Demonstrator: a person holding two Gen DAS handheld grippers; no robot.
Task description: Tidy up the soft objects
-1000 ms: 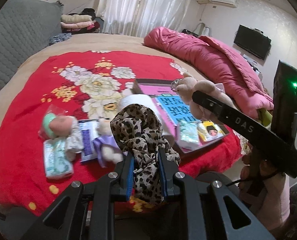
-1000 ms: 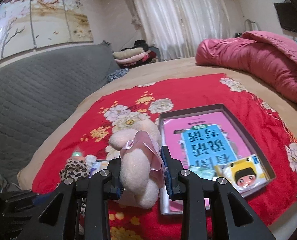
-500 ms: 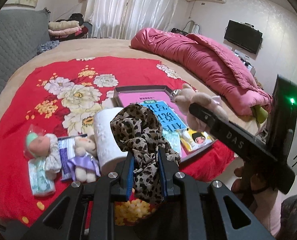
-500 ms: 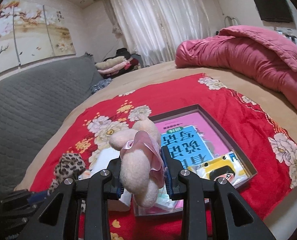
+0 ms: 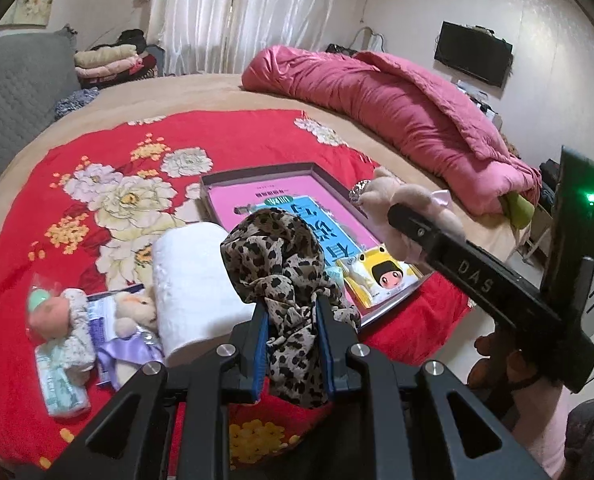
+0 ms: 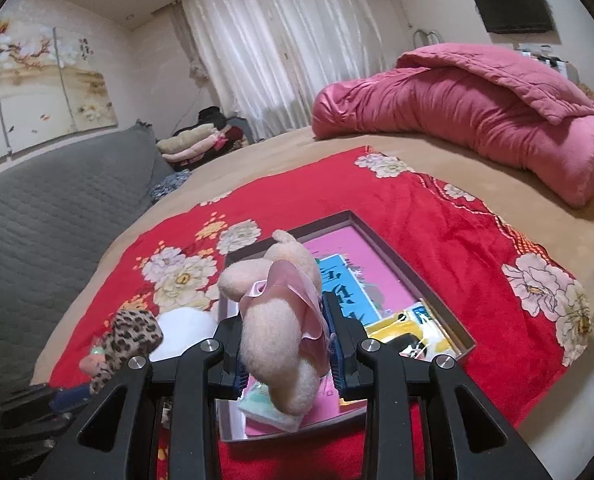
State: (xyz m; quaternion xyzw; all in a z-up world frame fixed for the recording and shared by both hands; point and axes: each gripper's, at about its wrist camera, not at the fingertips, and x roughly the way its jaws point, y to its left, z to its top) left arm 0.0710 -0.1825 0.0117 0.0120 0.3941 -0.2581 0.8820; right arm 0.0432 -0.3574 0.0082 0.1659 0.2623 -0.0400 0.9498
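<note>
- Your left gripper (image 5: 292,340) is clenched on the leopard cloth (image 5: 283,264). The blue pads press it from both sides; it bunches above the fingers and a tail hangs below them. It is held in the air above the near part of the red blanket (image 5: 237,140).
- Your right gripper (image 6: 284,338) is clenched on the plush toy (image 6: 277,304), a cream animal with a pink bow. The pads squeeze its body. Its face is turned away, so you cannot tell which animal it is. It hangs over the near corner of the tray (image 6: 437,300).
- In the left view, the right gripper comes in from the right, and its black finger covers the lower part of the toy.
- The tray lies on the blanket. Inside are a pink and blue book (image 5: 337,240), a yellow packet (image 5: 381,276) with a cartoon face and a pale green packet (image 6: 269,408). The cloth and the toy hide parts of all three.
- Just beside the tray, on its left in the left view, is a white roll (image 5: 193,280). The cloth hides its right edge.
- Left of the roll lie a small bear (image 5: 133,312) in purple, a doll (image 5: 57,312) in a clear wrapper and a tissue pack (image 5: 59,388). A flat blue packet under them is mostly hidden.
- A pink quilt (image 5: 397,108) lies far behind, well apart from the tray.
- Of you, only a hand (image 5: 493,368) and a pink sleeve show at the right edge, half cut off.
</note>
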